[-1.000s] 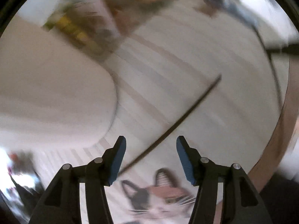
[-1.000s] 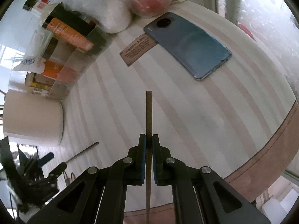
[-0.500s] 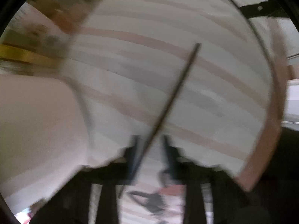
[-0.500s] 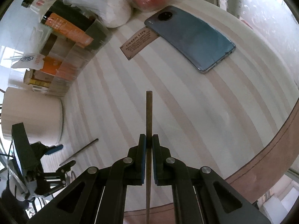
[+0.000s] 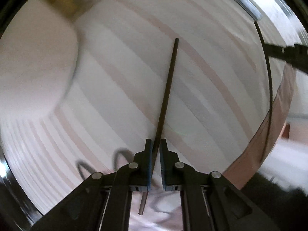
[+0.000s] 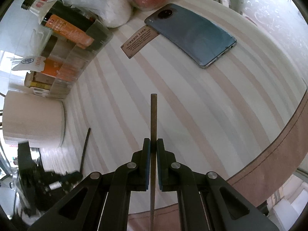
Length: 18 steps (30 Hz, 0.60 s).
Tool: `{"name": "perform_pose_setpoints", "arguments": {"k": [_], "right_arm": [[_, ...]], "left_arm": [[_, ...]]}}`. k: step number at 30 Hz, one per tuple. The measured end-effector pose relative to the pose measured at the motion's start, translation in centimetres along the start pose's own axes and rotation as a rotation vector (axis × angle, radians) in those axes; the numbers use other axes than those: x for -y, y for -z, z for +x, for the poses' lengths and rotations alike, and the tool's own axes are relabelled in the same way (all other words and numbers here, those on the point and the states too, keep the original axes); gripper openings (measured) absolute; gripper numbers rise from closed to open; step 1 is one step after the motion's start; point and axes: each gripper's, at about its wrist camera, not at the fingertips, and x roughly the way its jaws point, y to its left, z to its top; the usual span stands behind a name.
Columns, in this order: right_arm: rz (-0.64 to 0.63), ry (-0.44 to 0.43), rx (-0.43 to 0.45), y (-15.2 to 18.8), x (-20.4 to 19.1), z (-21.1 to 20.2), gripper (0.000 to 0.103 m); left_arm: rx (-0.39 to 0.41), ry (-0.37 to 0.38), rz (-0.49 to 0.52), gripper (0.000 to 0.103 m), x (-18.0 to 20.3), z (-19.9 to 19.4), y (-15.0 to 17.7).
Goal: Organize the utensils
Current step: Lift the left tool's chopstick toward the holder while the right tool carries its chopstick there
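A thin dark chopstick point(image 5: 167, 88) lies slanted across the striped tablecloth point(image 5: 115, 88). My left gripper point(image 5: 155, 144) points straight down over it, and its jaws are closing onto the lower part of the stick, pads against it. The same chopstick point(image 6: 85, 146) shows at the lower left of the right wrist view, running into the blurred black left gripper. My right gripper point(image 6: 152, 144) is shut on a brown chopstick point(image 6: 154, 115), which sticks out forward above the cloth. A white cylindrical holder point(image 6: 34, 119) stands to the left, close to the dark chopstick.
A blue phone point(image 6: 190, 36) and a brown paper tag point(image 6: 140, 40) lie at the far side. A clear organizer with bottles point(image 6: 73, 44) and plastic bags point(image 6: 115, 9) stand at the back left. The round table's brown edge point(image 6: 269, 154) curves along the right.
The left gripper has come down over the dark chopstick and its jaws have gone from wide apart to closed on it. The right gripper has kept still with its brown chopstick.
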Motion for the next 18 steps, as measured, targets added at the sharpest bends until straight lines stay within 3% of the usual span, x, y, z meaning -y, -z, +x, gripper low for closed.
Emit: {"name": "perform_pose_setpoints", "arguments": {"k": [7, 14, 18], "right_arm": [[-0.058, 0.017, -0.047, 0.3, -1.6, 1.5, 0.006], [-0.294, 0.1, -0.122, 1.1, -7.2, 4.8, 0.006], [-0.435, 0.135, -0.162, 2.0, -11.1, 6.9, 0.006]], "left_arm": [[0.067, 0.029, -0.313, 0.005, -1.7, -0.1, 3.6], [0.113, 0.058, -0.667, 0.004, -7.3, 0.3, 9.7], [0.133, 0.066, -0.761, 0.004, -9.5, 0.4, 10.4]]}}
